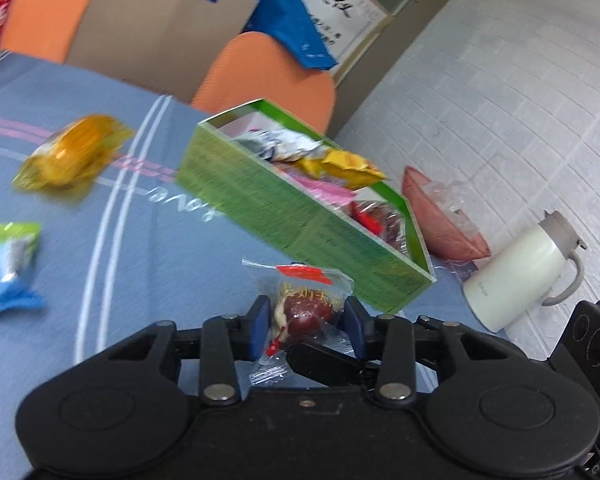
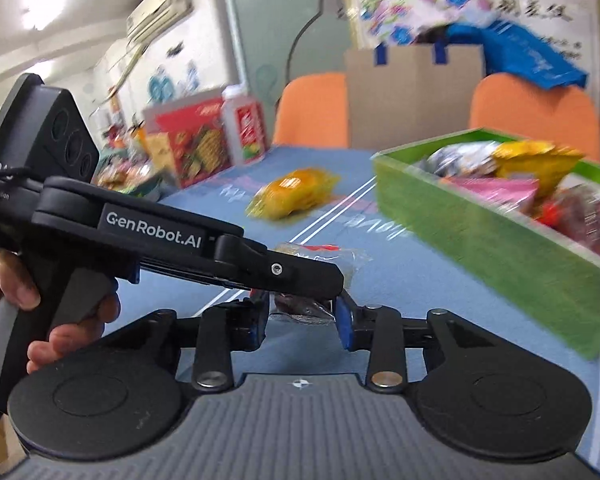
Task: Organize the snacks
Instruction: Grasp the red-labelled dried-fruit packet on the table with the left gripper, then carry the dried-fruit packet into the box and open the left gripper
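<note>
My left claw (image 1: 306,316) pinches a clear-wrapped red date candy (image 1: 306,312) between its blue pads, just above the blue cloth worktop (image 1: 140,264), beside the green cardboard box (image 1: 300,216) full of snacks. My right claw (image 2: 302,314) sits half closed around a crinkly clear wrapper (image 2: 300,308); prob touching, but view's blocked by the other tool. Yellow-wrapped cake (image 1: 70,156) & blue-green packet (image 1: 8,268) lie apart on the cloth.

Left gripper (image 1: 306,322) jaws apparently clamped.
</note>
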